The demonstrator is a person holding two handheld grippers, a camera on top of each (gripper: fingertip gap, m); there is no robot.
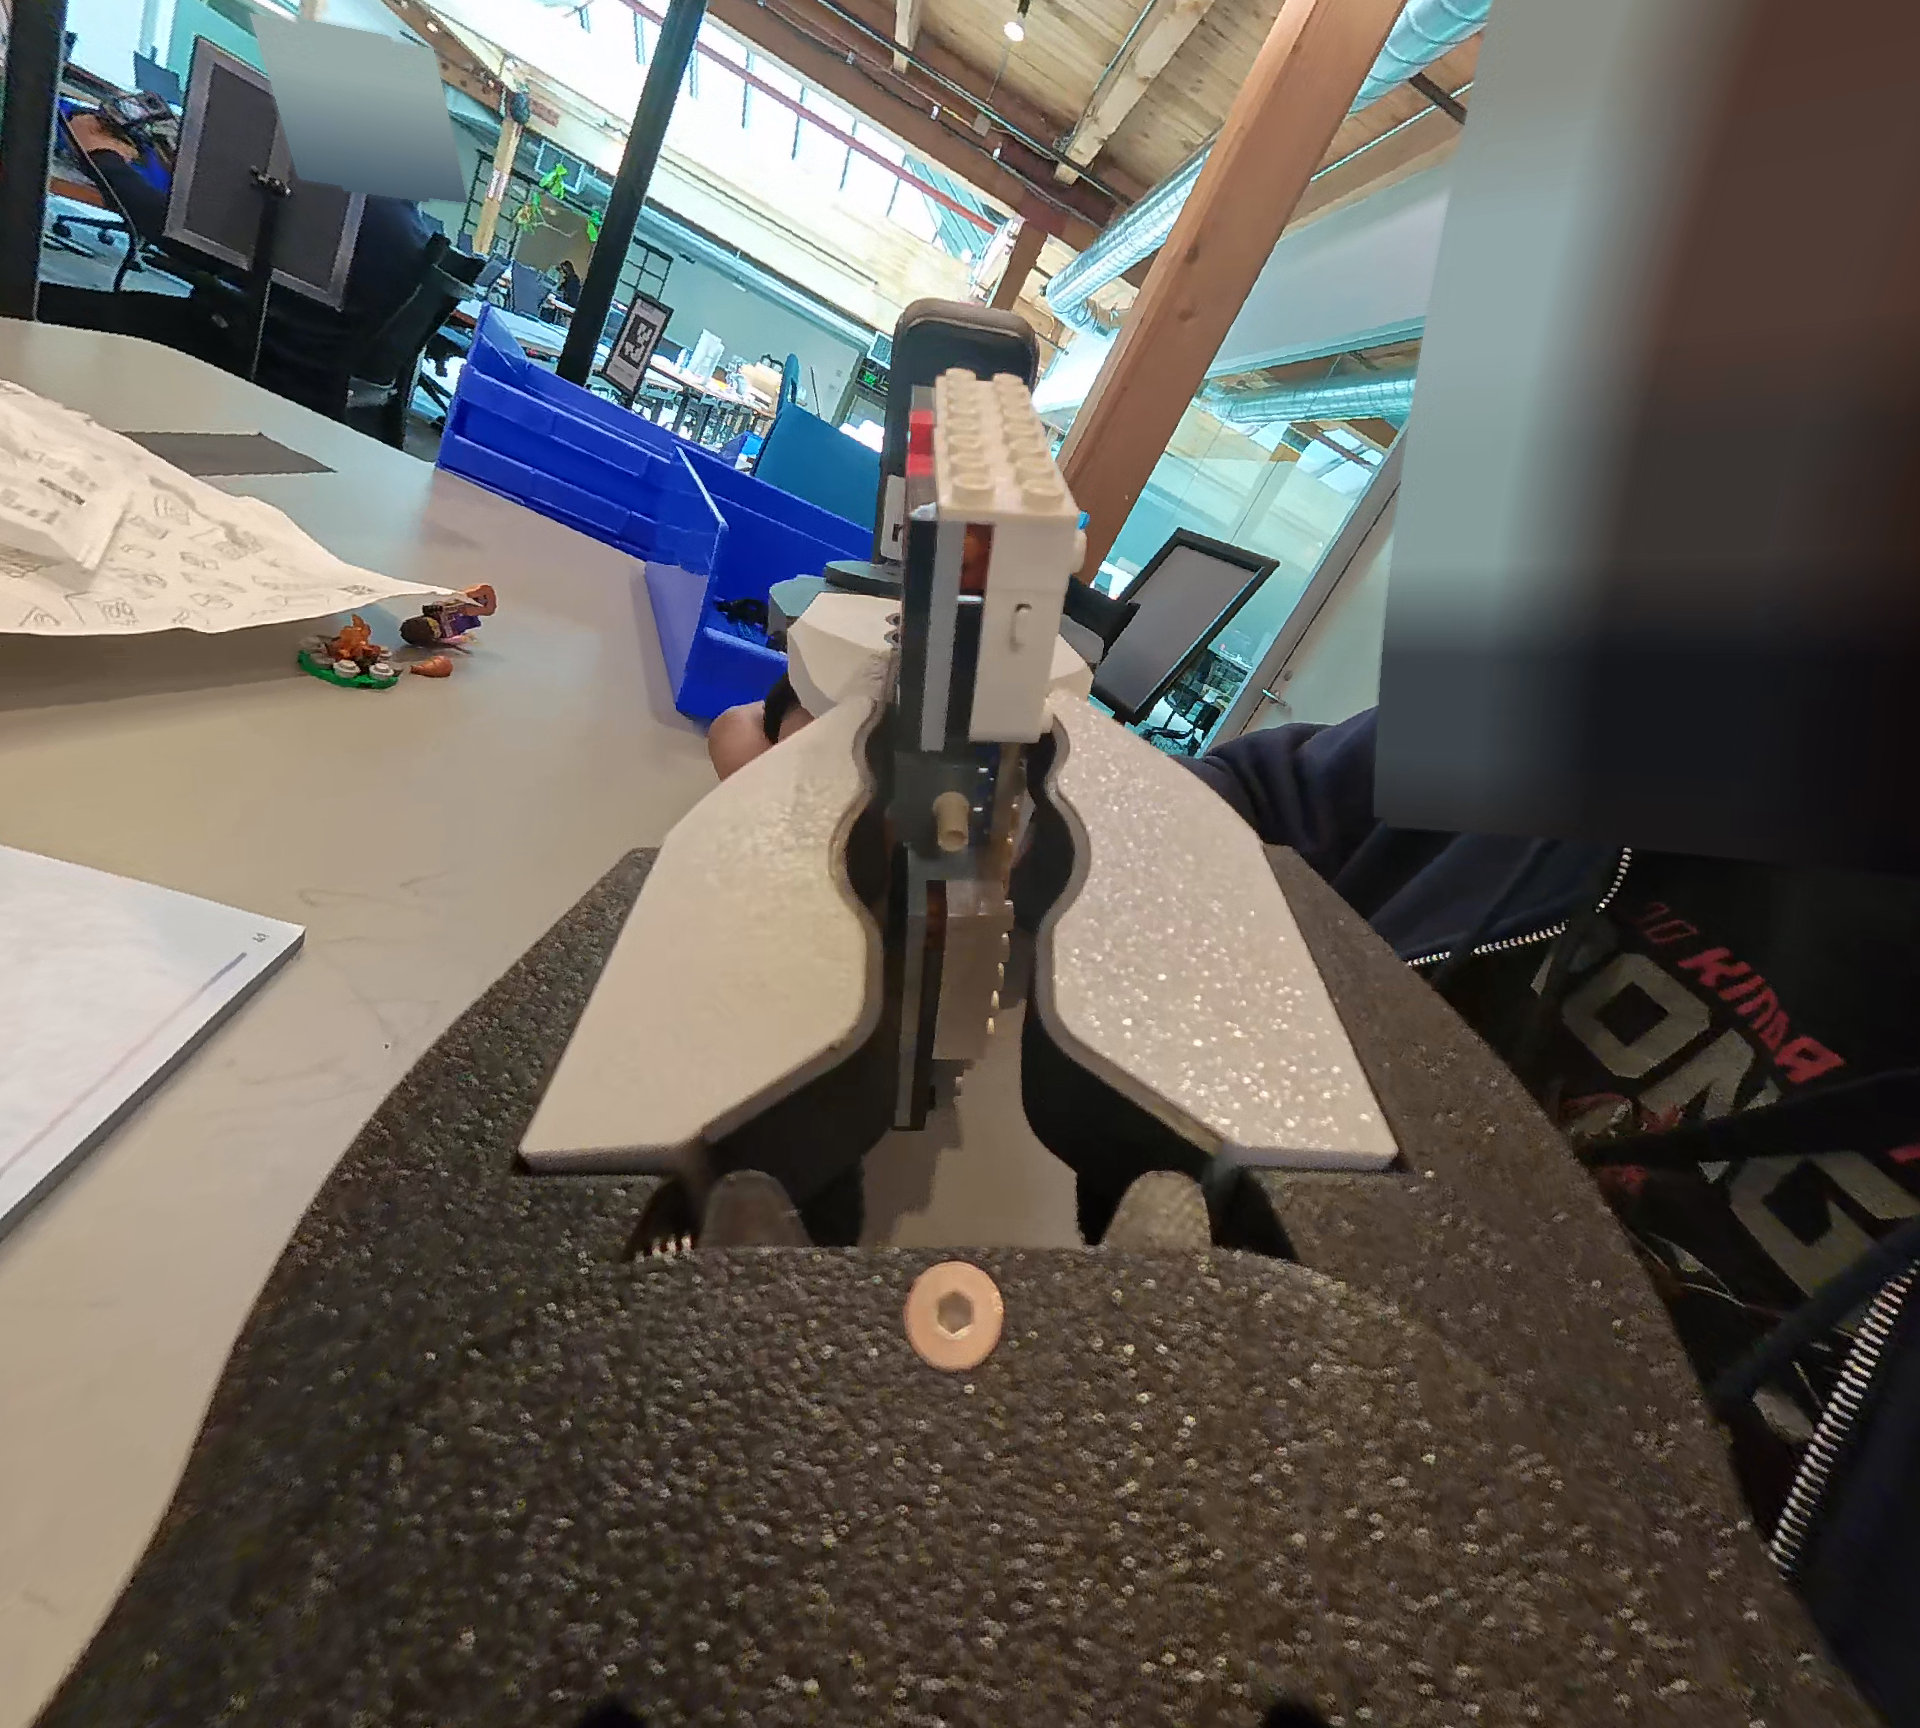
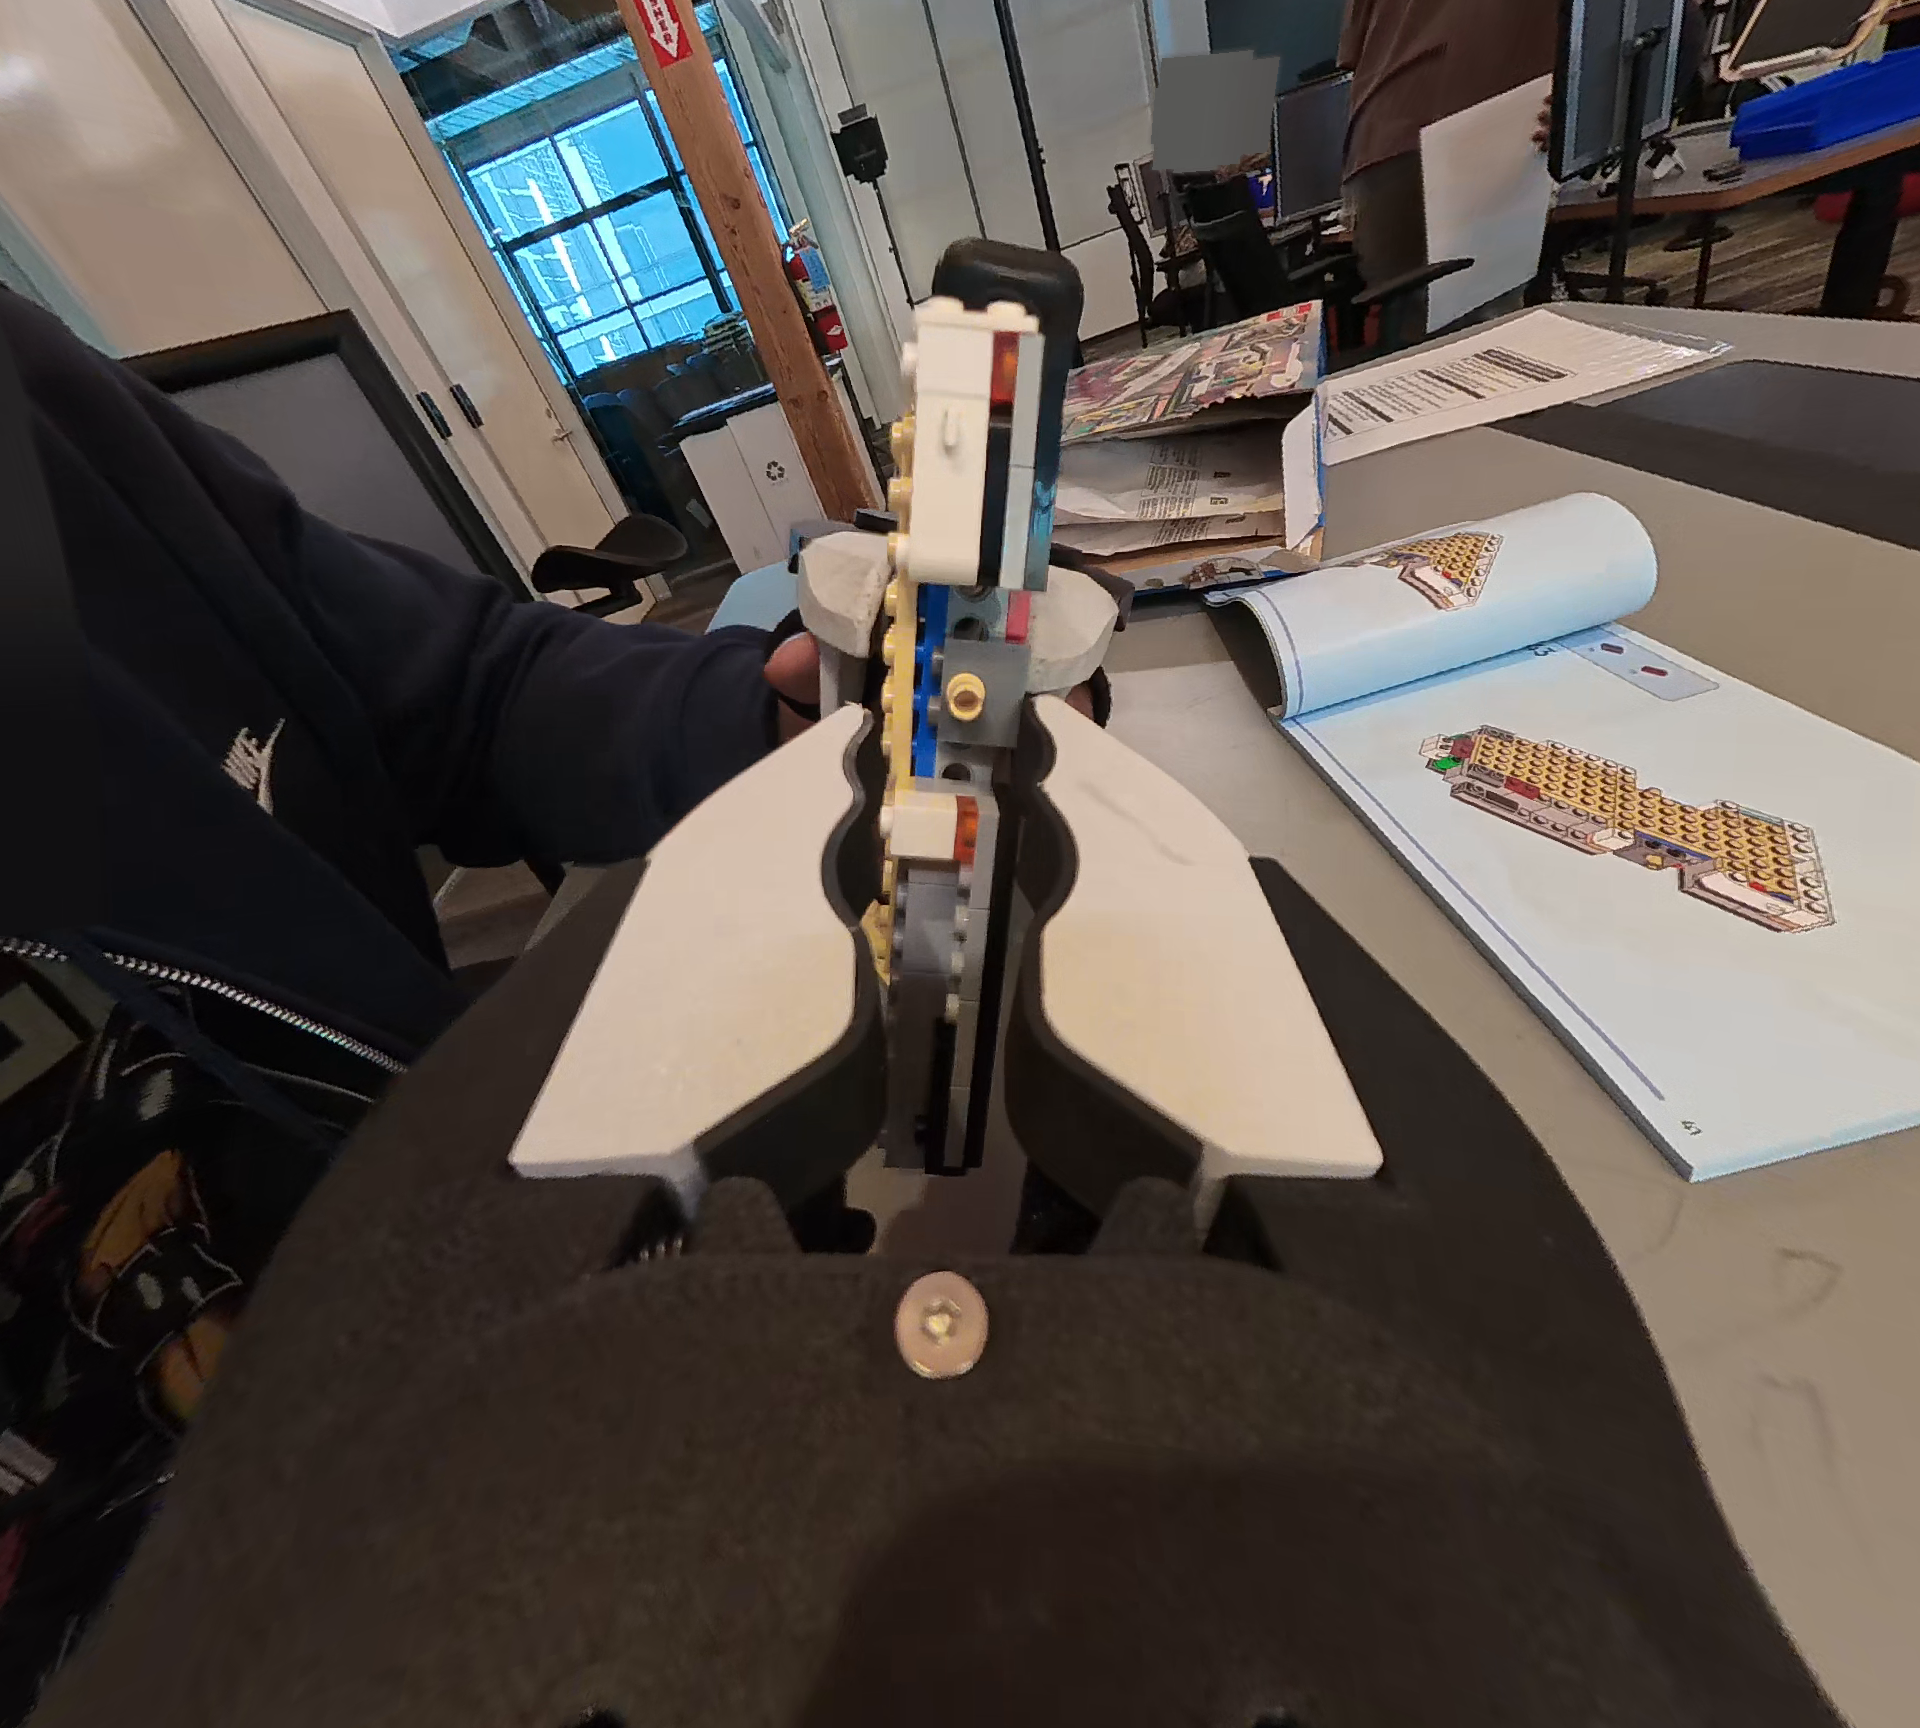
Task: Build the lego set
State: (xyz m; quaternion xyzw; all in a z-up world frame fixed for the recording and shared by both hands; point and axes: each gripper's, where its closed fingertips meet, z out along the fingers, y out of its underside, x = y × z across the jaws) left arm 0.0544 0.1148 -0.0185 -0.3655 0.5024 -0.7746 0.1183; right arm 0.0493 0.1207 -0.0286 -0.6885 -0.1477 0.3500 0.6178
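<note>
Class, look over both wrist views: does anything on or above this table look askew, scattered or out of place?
Yes. The brick model stands on edge in mid-air, clamped from opposite ends by the left gripper and right gripper. A few loose toy bits lie scattered beside a crumpled printed sheet, outside the blue bins.

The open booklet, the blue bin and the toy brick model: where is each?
Open booklet [image 2: 1621, 847]: right wrist view, lower page.
Blue bin [image 1: 727, 525]: left wrist view, side wall.
Toy brick model [image 1: 1023, 598]: left wrist view, white block.
</note>
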